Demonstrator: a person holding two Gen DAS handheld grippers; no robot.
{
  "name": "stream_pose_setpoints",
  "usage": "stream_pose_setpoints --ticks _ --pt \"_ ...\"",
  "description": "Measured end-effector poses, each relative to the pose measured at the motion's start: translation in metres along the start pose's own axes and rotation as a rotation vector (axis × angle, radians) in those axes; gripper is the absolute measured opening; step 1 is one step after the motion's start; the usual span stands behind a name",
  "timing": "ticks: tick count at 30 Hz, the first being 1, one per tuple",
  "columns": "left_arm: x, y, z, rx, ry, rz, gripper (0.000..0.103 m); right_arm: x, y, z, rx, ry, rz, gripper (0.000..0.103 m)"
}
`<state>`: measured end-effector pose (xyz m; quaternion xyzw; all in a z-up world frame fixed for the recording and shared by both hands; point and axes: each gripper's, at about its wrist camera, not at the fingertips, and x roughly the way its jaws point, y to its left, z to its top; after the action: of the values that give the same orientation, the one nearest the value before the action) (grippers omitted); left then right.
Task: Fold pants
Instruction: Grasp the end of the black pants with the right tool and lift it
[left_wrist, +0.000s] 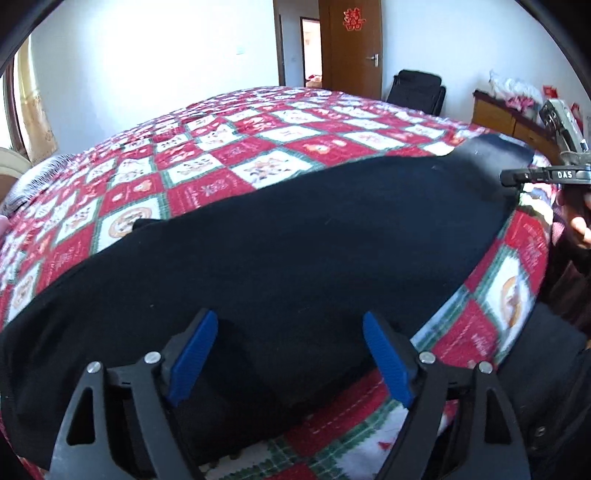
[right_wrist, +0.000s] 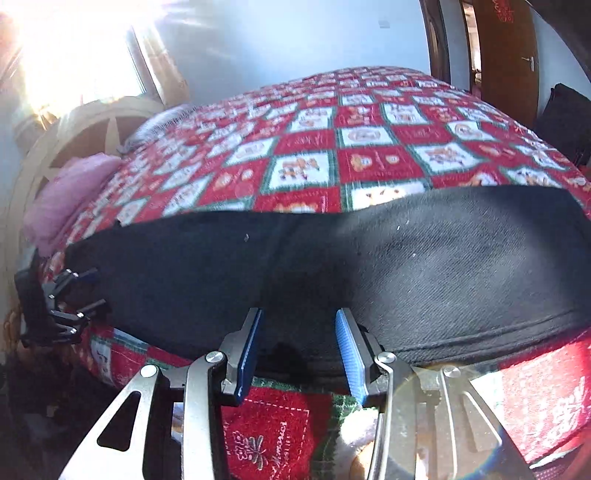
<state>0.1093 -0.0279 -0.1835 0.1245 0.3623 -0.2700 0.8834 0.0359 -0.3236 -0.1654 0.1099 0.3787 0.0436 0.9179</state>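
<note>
Black pants (left_wrist: 295, 236) lie flat and lengthwise along the near edge of the bed, on a red, white and green checked blanket (left_wrist: 229, 147). My left gripper (left_wrist: 290, 325) is open, its blue pads over the near edge of the pants at one end. My right gripper (right_wrist: 299, 321) is open over the near hem of the pants (right_wrist: 369, 266) at the other end. The right gripper also shows at the far right of the left wrist view (left_wrist: 517, 177). The left gripper shows at the left edge of the right wrist view (right_wrist: 88, 291), open at the pants' end.
The bed's near edge runs just under both grippers. A pink pillow (right_wrist: 70, 195) and a headboard (right_wrist: 74, 133) are at the left. A wooden door (left_wrist: 354, 48), a black chair (left_wrist: 417, 90) and a wooden cabinet (left_wrist: 498, 118) stand beyond the bed.
</note>
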Motion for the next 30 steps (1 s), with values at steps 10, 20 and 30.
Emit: stream_pose_setpoints --ticks 10,20,30 --pt "-0.017 0.035 0.010 -0.115 -0.084 0.072 0.093 -0.095 -0.116 0.014 0.321 -0.213 -0.152 0.043" --pt "-0.007 0.056 0.003 -0.224 -0.066 0.089 0.096 -0.106 -0.171 -0.006 0.518 -0.188 -0.137 0.043" --pt "-0.005 0.067 -0.003 -0.270 -0.059 0.101 0.097 -0.093 -0.175 -0.008 0.541 -0.202 -0.096 0.043"
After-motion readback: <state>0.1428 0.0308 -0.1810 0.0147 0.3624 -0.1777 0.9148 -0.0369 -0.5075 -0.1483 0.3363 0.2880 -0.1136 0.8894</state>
